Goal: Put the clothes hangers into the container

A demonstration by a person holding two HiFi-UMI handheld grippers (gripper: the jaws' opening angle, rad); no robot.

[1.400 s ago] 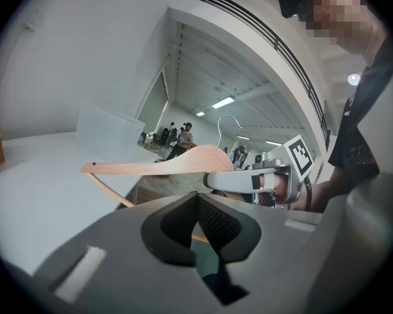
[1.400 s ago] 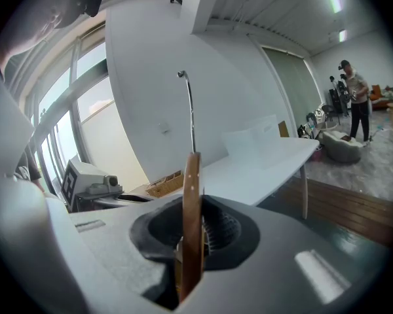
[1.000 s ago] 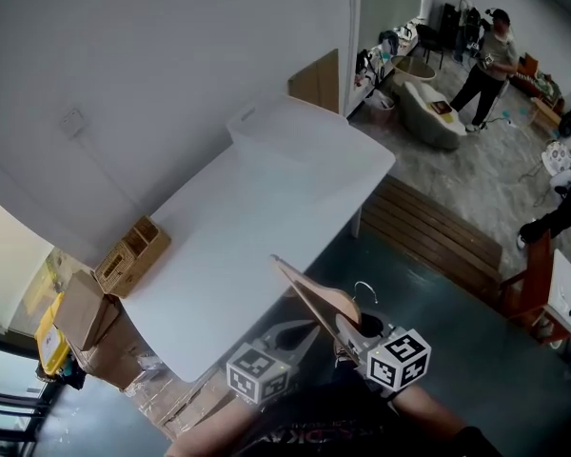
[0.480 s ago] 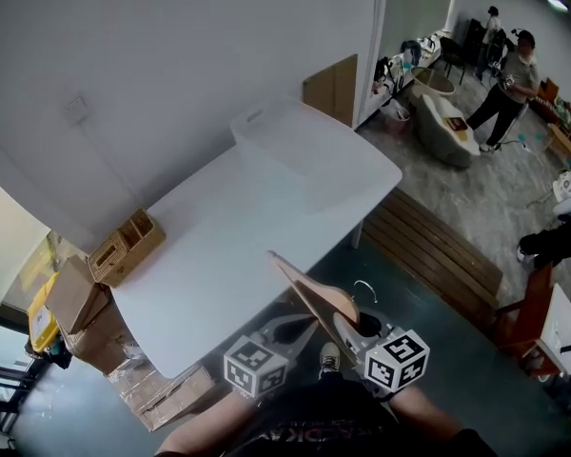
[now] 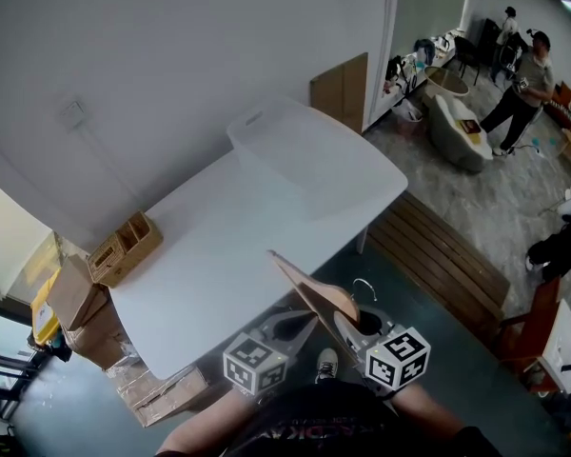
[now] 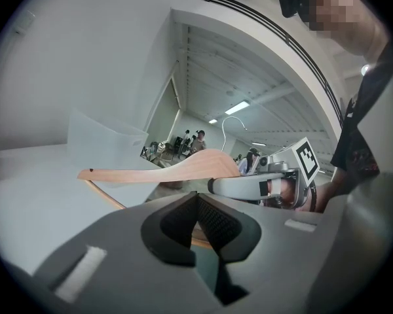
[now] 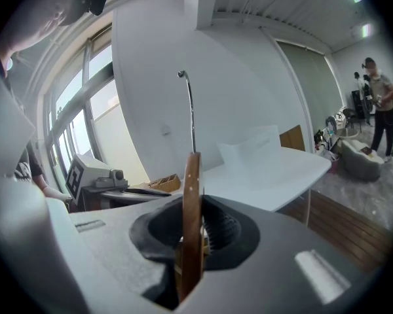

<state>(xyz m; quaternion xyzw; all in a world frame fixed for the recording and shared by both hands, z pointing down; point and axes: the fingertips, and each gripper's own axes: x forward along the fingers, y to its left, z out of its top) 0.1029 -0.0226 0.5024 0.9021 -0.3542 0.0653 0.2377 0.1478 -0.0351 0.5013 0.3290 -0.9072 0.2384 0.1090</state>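
Note:
A wooden clothes hanger with a metal hook hangs in the air over the near edge of the white table. My right gripper is shut on it near the hook, and the wood stands upright between its jaws. My left gripper sits just left of it, its jaws closed onto the hanger's thin lower bar. The translucent white container stands at the table's far end, well beyond both grippers.
A small wooden organiser box sits on the table's left corner. Cardboard boxes are stacked on the floor below it. A slatted wooden bench runs along the right. A person stands far back by a sofa.
Both grippers and the hanger keep the same place and hold. Only the head view has shifted a little, so the table sits slightly differently in the picture.

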